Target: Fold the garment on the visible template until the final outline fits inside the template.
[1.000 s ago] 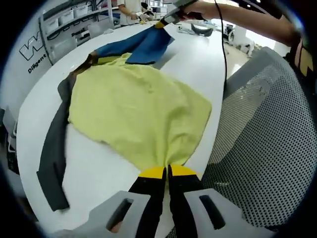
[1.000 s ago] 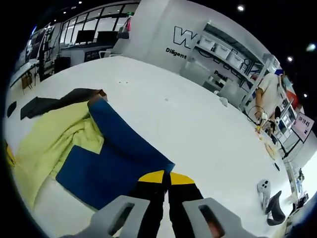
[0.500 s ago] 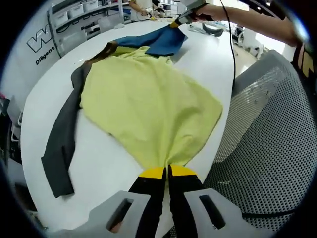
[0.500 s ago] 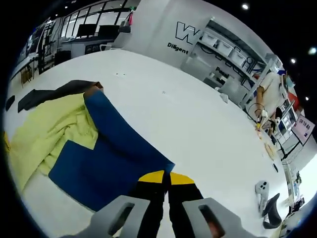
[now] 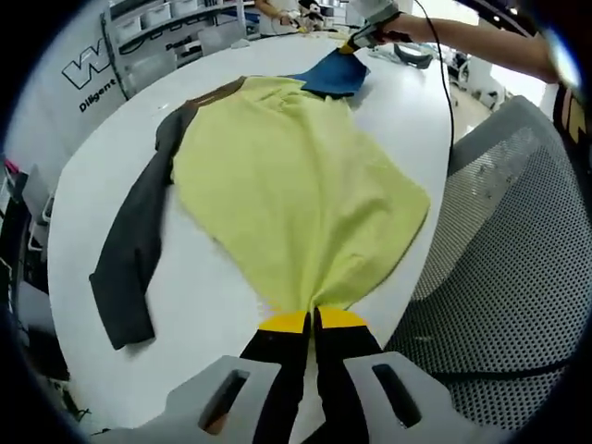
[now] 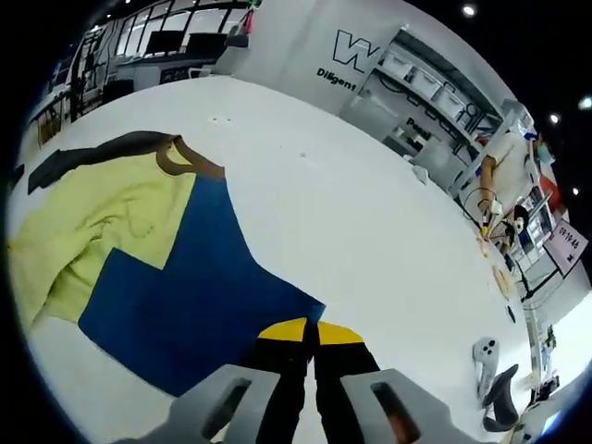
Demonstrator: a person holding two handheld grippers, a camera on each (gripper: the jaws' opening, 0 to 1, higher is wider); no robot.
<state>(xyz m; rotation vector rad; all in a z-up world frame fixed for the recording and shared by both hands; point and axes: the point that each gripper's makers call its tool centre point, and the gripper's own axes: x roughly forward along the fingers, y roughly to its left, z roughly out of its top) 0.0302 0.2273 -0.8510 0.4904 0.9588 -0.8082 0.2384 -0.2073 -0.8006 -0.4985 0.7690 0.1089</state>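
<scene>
Garment (image 5: pixel 296 176) now stretched flatter; blue sleeve (image 6: pixel 194 296) pulled straight.

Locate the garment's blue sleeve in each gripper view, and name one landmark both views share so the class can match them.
Left gripper view: blue sleeve at top centre, beyond the yellow body.
Right gripper view: blue sleeve at lower left, running to the right gripper, shut on it.
Shared landmark: brown collar.

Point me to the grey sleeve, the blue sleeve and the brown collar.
grey sleeve (image 5: pixel 129 268): left gripper view, mid sleeve.
blue sleeve (image 6: pixel 199 296): right gripper view, middle of the blue panel.
brown collar (image 6: pixel 180 159): right gripper view, on the neckband.
</scene>
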